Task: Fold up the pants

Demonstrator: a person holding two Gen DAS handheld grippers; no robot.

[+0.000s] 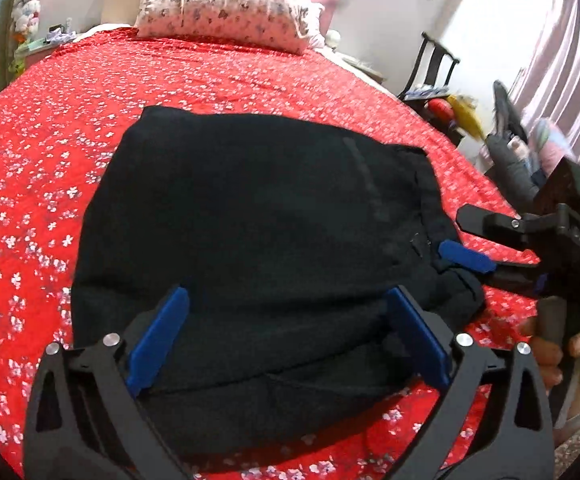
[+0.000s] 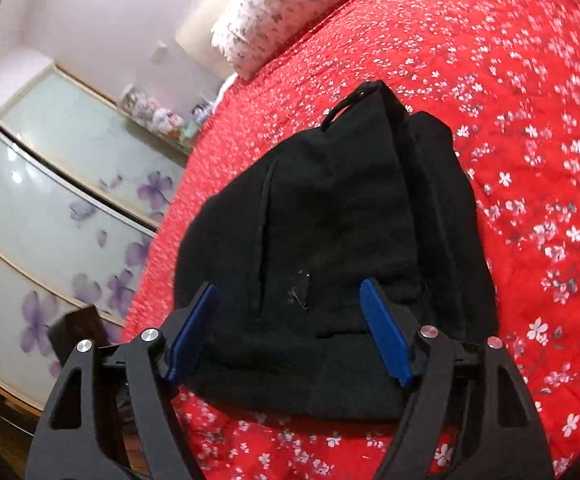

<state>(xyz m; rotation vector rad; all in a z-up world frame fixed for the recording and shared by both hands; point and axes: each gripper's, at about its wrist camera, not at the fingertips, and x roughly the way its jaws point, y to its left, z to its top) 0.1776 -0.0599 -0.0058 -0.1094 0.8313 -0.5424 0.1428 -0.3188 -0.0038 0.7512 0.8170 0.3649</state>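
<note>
Left gripper (image 1: 285, 336), right gripper (image 2: 290, 328) both wide apart, empty, over folded pants (image 1: 257, 216).

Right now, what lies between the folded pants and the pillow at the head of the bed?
Only bare red floral bedspread. The left wrist view shows nothing lying on it between the black pants and the floral pillow.
</note>
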